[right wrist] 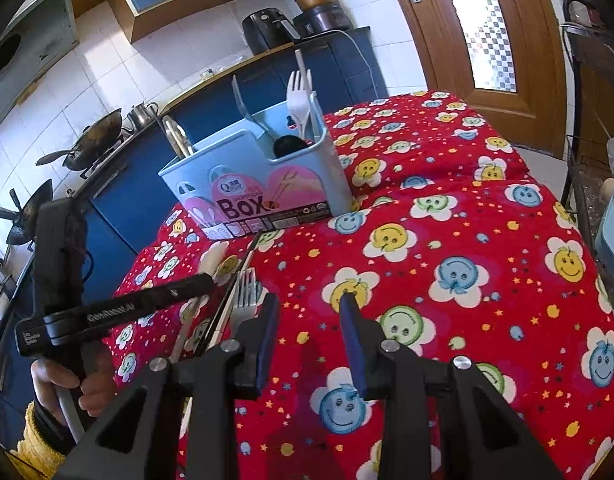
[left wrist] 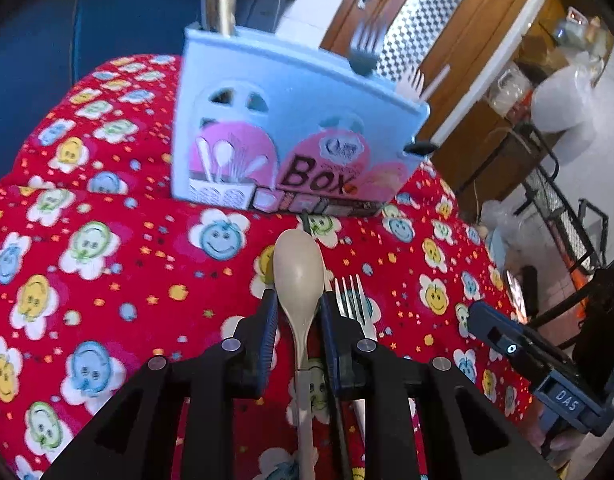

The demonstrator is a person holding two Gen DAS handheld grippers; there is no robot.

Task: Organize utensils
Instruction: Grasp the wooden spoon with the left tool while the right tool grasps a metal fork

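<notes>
My left gripper (left wrist: 298,308) is shut on a beige spoon (left wrist: 300,276), bowl pointing forward, just above the red smiley tablecloth (left wrist: 107,280). A metal fork (left wrist: 351,300) lies on the cloth just right of it, with a dark chopstick beside the spoon. The light blue utensil box (left wrist: 291,128) stands ahead, holding forks and other utensils. In the right wrist view my right gripper (right wrist: 310,312) is open and empty over the cloth; the box (right wrist: 263,176) is ahead on the left, the fork (right wrist: 243,300) and chopsticks (right wrist: 231,292) lie left of it, and the left gripper (right wrist: 107,312) is beside them.
A blue kitchen counter with woks and appliances (right wrist: 267,28) runs behind the table. A wooden door (right wrist: 487,24) is at the back right. A metal rack (left wrist: 555,208) with bags stands beyond the table's right edge.
</notes>
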